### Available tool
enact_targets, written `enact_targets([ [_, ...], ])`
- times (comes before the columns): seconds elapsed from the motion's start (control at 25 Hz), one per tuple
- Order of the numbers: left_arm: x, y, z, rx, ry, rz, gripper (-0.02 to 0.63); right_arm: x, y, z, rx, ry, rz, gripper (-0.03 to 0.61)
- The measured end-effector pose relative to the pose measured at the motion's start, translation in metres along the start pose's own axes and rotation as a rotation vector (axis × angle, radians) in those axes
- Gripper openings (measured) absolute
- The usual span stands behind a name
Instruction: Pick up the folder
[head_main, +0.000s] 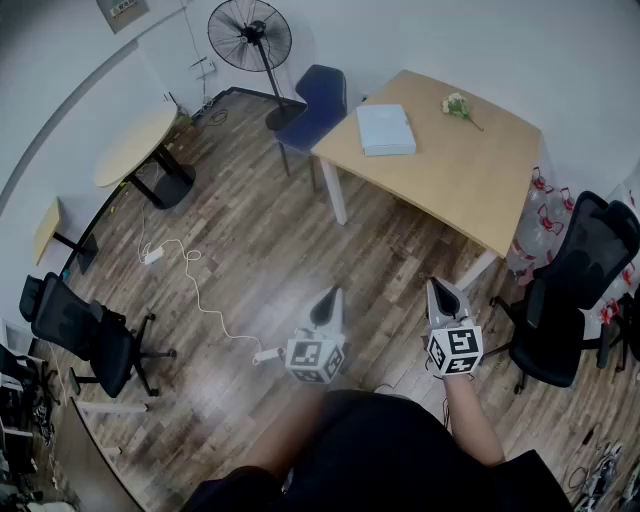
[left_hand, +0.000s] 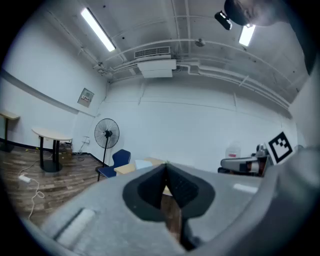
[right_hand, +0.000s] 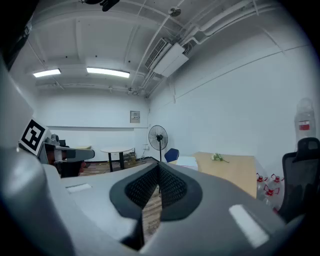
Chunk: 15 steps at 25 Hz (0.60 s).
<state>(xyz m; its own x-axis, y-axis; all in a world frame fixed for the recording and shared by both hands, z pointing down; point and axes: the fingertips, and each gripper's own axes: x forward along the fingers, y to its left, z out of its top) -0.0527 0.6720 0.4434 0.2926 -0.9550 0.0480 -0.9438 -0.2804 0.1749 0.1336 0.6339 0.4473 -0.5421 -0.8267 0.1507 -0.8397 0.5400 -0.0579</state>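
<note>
A pale blue folder (head_main: 386, 129) lies flat on the far left part of a wooden table (head_main: 470, 180). It also shows small and distant as the folder (right_hand: 186, 161) in the right gripper view and the folder (left_hand: 142, 164) in the left gripper view. My left gripper (head_main: 331, 296) and right gripper (head_main: 437, 288) are held side by side over the floor, well short of the table. Both are shut with nothing between the jaws, seen at the left gripper (left_hand: 165, 165) and the right gripper (right_hand: 159, 165).
A flower sprig (head_main: 458, 106) lies on the table's far side. A blue chair (head_main: 312, 105) stands at the table's left end, a black office chair (head_main: 570, 300) at its right. A standing fan (head_main: 252, 40), a round table (head_main: 135, 145) and a floor cable (head_main: 185, 275) lie to the left.
</note>
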Motion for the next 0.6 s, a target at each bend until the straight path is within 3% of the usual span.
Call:
enact_targets([
  [0.24, 0.019, -0.016, -0.002, 0.000, 0.001, -0.007, 0.000, 0.002, -0.030, -0.002, 0.097, -0.024, -0.017, 0.000],
  [0.6, 0.041, -0.038, -0.011, 0.018, 0.020, -0.004, 0.000, 0.001, -0.052, -0.016, 0.044, -0.011, -0.001, 0.000],
])
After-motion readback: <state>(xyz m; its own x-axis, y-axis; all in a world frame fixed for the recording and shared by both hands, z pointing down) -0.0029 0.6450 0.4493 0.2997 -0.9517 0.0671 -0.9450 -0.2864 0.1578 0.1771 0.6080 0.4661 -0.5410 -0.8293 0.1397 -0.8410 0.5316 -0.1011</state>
